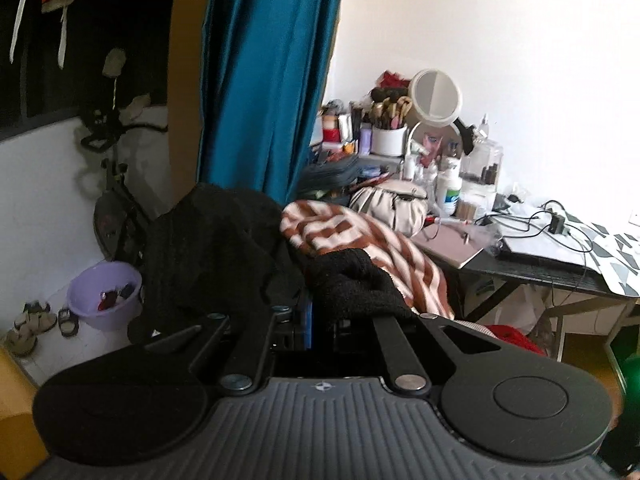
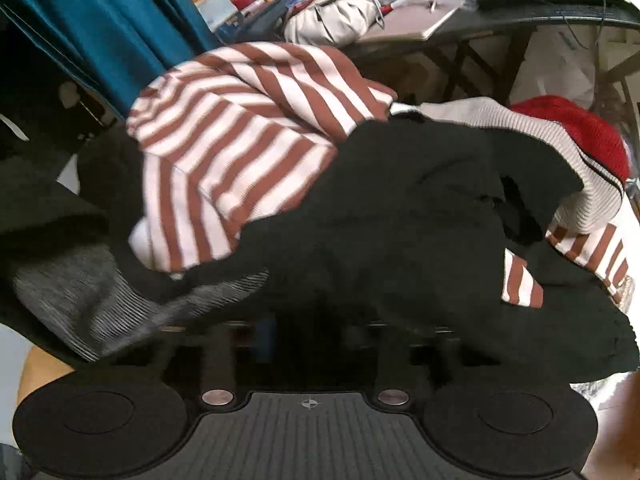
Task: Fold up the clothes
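**Ana:** Between the left gripper's (image 1: 320, 312) jaws sits a fold of the black fuzzy knit garment (image 1: 352, 284); they are pinched together on it, and the cloth bunches just beyond the tips.

**Ben:** And the right gripper (image 2: 316, 320)?

**Ana:** Its tips are buried under the same black knit (image 2: 400, 220), so the jaws are hidden, but they read as closed, and I judge they have cloth in them. The garment drapes over the near side of the heap, across the brown-and-white striped top (image 2: 224, 148). Further right lie a grey ribbed knit (image 2: 520, 128) and a red knit piece (image 2: 576, 132); far behind is a cluttered dark table (image 2: 540, 20).

**Ben:** How will it handle?

**Ana:** Soft, limp and light, I'd say, and fuzzy enough to cling to the striped top. Best held at a hem or shoulder seam, two corners well apart, so it hangs flat.
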{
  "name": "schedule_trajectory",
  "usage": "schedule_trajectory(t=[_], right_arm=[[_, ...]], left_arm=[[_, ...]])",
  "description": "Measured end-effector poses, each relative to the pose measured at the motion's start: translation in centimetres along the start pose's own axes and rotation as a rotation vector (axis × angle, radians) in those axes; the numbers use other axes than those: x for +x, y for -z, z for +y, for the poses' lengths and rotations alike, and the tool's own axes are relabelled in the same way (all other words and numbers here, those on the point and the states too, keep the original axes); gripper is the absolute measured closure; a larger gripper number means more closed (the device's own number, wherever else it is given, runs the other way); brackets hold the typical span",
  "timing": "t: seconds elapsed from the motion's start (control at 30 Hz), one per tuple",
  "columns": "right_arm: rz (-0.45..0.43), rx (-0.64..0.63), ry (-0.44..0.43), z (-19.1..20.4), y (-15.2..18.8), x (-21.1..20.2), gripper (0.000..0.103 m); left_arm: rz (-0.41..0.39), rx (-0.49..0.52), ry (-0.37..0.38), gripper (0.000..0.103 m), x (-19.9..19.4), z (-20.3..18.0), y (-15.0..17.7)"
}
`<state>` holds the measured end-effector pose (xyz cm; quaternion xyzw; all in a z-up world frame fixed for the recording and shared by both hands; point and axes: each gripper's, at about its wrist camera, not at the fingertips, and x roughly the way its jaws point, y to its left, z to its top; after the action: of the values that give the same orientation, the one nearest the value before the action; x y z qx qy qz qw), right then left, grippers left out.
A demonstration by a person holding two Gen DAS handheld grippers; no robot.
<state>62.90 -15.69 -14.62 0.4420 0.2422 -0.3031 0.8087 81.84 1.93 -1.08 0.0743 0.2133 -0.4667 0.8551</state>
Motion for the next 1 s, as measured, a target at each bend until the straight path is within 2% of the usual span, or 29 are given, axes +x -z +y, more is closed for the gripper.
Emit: schedule_trajectory(t=[0.13,0.27,0.4,0.57,0.67,0.83,1.0], right_arm=[[-0.172,0.006,-0.083,1.1,-2.9,-5.4,0.092],[-0.432,-0.01,-0.114,1.7,-7.2,-13.1,0.092],[-0.693,-0.019,-0.092,1.2,-11.4,-21.8,0.092],[-0.893,-0.065,-0.036,-1.5,-14.4,-30.8,0.091],[-0.953,-0.055,-0.009,-4.7,-15.4,-35.2,0.091],[-0.996,-0.03,0.03,-13.4,-16.1,-41.5,0.091],[-0.969,-0.053,0.016,-22.6,-18.0,-47.2,0.092]], left_arm=[[-0.115,-0.012,0.019,0.094,-1.4,-0.9,-2.4],[-0.269,-0.056,0.054,0.094,-2.6,-2.3,-6.0],[-0.377,-0.092,0.152,0.094,-3.3,-5.3,-9.2],[-0.428,-0.077,0.291,0.094,-3.5,-11.7,-11.8],[-0.446,-0.031,0.357,0.094,-3.1,-16.8,-12.1],[-0.457,-0.007,0.434,0.094,-2.4,-26.7,-11.8],[-0.432,-0.025,0.436,0.094,-1.9,-36.8,-10.1]])
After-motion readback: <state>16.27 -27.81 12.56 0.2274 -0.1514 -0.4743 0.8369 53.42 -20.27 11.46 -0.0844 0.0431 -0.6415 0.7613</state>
